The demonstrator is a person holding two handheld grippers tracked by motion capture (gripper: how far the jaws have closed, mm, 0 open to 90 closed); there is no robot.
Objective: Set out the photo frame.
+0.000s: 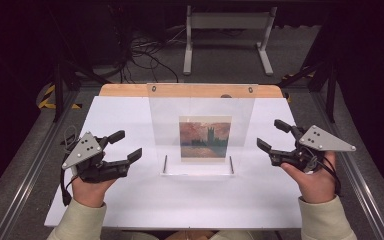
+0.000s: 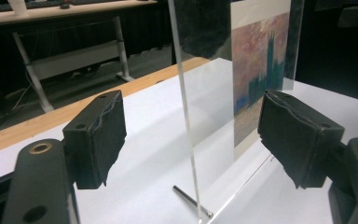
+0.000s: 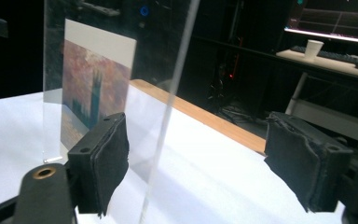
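A clear acrylic frame (image 1: 201, 129) stands upright at the middle of the white table (image 1: 130, 200), its top edge fixed with 2 screws and 2 thin metal pins at its foot. Inside it sits a painted print (image 1: 205, 138) of a tower against a reddish sky. The left gripper (image 1: 125, 145) hovers just to the frame's left, jaws apart and holding nothing; in the left gripper view the frame's near edge (image 2: 186, 116) rises between its 2 padded jaws without touching them. The right gripper (image 1: 274, 135) hangs to the frame's right, jaws likewise apart and empty, with the frame's edge (image 3: 168, 116) between them. A wooden strip (image 1: 125, 90) borders the table's far side.
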